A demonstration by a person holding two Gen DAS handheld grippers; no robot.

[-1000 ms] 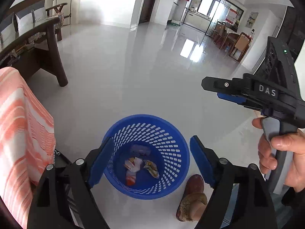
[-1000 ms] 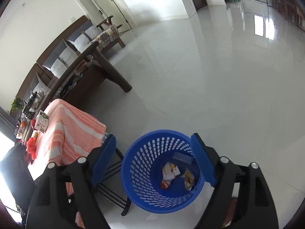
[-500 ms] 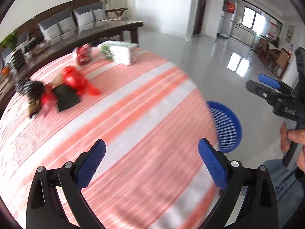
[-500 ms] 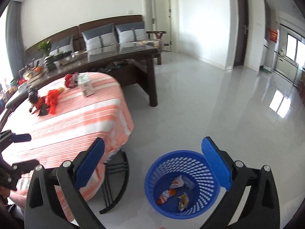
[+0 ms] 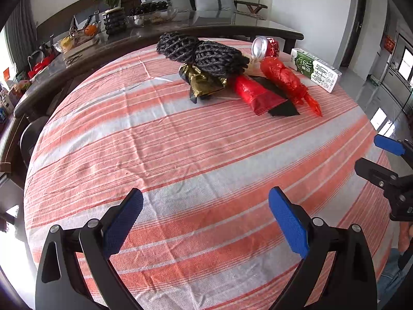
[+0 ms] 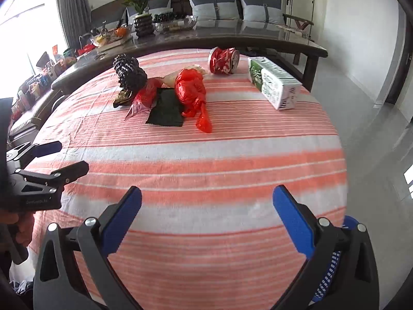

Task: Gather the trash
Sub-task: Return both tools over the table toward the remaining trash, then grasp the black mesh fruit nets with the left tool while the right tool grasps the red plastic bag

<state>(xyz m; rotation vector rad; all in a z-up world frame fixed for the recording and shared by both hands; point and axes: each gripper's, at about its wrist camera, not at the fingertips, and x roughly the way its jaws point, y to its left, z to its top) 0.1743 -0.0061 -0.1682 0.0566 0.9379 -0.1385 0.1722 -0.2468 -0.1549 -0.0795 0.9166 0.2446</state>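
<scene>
Left hand-held gripper (image 5: pixel 204 222) hangs over the near part of the table (image 5: pixel 180 155), its two blue, ridged pads spread wide with only striped cloth between them. Right hand-held gripper (image 6: pixel 206 219) is the same story: jaws wide apart, nothing in them, poised above the near edge. The table is round, draped in a woven orange-and-white striped cloth, slightly creased.

The trash sits well beyond both grippers, clustered at the far side. One bundle of black braided cord (image 5: pixel 204 54), chunky and knotted. One crumpled gold-and-black foil wrapper (image 5: pixel 204 84) just beside it. One red, shiny plastic sleeve (image 5: pixel 254 94) lying partly over one flat black sheet (image 6: pixel 166 108). One scrunched red plastic bag (image 6: pixel 192 93), tapering to a point. One crushed red can (image 6: pixel 223 60) on its side. One green-and-white rectangular carton (image 6: pixel 273 84), lying flat, furthest right.

One blue perforated plastic basket (image 6: pixel 333 258) peeks out low behind the right gripper's finger, beside the table.
</scene>
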